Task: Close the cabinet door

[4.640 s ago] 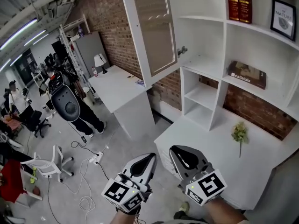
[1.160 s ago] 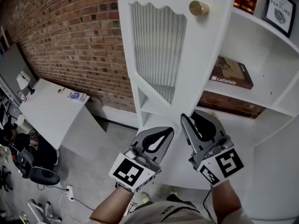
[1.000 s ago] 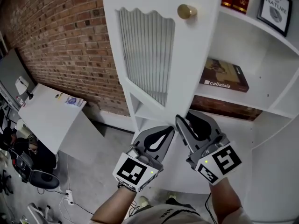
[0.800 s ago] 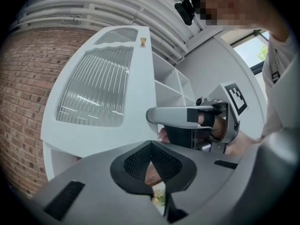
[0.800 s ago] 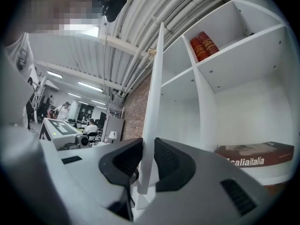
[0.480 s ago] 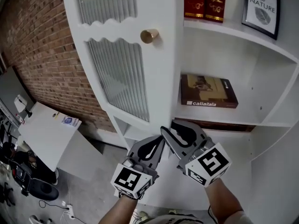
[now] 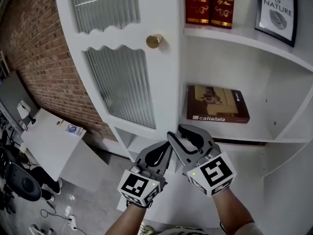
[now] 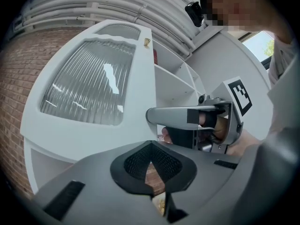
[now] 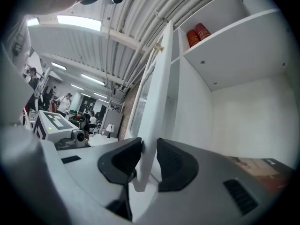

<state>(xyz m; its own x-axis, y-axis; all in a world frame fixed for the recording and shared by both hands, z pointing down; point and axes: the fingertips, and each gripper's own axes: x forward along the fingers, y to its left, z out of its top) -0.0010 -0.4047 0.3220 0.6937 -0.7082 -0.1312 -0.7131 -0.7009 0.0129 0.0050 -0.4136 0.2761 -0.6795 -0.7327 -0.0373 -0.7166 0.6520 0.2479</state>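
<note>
Closure of the cabinet door (image 7: 166,82) is judged well advanced but incomplete. The door stands almost in line with the front of the cabinet (image 7: 230,37), yet the right gripper view shows a gap between its free edge and the open compartment behind it. The final push home remains to be made.

Right gripper (image 7: 182,133) sits at the door's lower free corner, jaws narrowed onto the thickness of the door edge, one pad on each face. Left gripper (image 7: 164,151) sits just left of it, below the door's bottom rail, jaws together with nothing between them.

Count, largest first:
- One cabinet, shelves exposed to the right of the door.
- One cabinet door.
- One white table (image 7: 49,136), low and to the left of the door.
- Two fluted glass panels (image 7: 122,87) set in the door, one above the other.
- One book lying flat (image 7: 217,104), right of the door at mid height.
- One framed print (image 7: 276,13), far right of the door, top shelf.
- Two red books (image 7: 210,4), upright, just right of the door's top.
- Two grippers.
- One brass knob (image 7: 154,41) on the door, near its free edge.
</note>
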